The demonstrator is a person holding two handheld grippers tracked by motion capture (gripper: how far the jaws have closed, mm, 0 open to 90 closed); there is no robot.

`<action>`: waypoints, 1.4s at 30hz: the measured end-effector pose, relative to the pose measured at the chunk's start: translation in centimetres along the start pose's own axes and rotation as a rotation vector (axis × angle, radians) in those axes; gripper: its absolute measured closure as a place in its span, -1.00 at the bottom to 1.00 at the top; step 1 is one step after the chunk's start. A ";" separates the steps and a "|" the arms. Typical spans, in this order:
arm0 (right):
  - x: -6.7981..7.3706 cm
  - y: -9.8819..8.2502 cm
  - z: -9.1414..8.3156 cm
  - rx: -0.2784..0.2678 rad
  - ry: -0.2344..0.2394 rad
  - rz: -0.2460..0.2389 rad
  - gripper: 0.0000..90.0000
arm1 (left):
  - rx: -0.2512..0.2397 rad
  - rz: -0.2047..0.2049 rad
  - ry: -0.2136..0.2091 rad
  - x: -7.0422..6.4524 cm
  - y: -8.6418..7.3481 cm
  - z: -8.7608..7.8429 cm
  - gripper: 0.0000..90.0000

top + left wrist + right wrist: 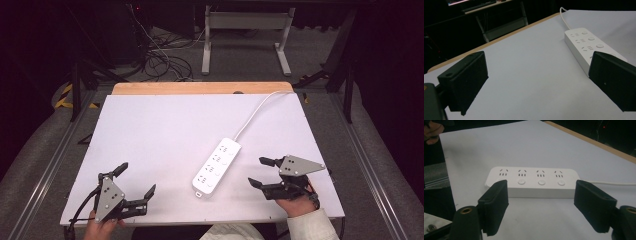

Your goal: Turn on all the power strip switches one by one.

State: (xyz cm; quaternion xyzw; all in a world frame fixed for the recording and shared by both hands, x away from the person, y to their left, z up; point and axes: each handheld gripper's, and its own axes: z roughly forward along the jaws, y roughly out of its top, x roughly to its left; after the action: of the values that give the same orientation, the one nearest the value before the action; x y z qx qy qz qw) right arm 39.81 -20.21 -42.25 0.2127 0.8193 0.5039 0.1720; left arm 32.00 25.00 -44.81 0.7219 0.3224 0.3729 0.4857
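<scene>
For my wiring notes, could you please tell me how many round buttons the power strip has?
4, in one row along the power strip, one below each socket; the leftmost button is partly covered by the right claw.

Both grippers, left gripper (135,181) and right gripper (261,172), are black with blocky jaws, grey three-cornered screwed plates, brass-ringed holes, trailing black cables; white sleeve (310,225) on one wrist

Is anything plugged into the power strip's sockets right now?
No, in the right gripper view all four sockets of the white power strip show bare slots, with no plug seated in any of them.
</scene>
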 end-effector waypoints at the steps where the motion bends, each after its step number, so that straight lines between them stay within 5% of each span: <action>1: 0.1 0.3 0.2 0.003 0.010 0.001 -0.31 | -0.001 -0.002 0.000 0.0 0.0 0.0 -0.94; 12: 0.9 2.6 2.8 0.032 0.098 -0.010 -0.05 | -0.001 -0.002 0.002 0.0 0.0 0.0 -0.94; 26: 2.0 4.5 5.4 0.051 0.146 -0.042 0.44 | 0.002 -0.001 0.002 0.0 0.0 0.0 -0.94; 35: 2.8 5.4 7.3 0.091 0.163 -0.046 0.99 | 0.005 0.001 0.002 0.1 0.0 0.1 -0.94; 42: 3.3 5.6 8.1 0.102 0.182 -0.069 1.00 | 0.004 -0.007 0.002 0.1 0.0 0.0 -0.94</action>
State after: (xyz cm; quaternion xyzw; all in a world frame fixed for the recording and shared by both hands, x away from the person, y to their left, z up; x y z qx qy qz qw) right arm 42.00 -10.09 -40.93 0.1463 0.8630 0.4725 0.1032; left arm 32.05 25.06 -44.84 0.7213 0.3259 0.3714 0.4853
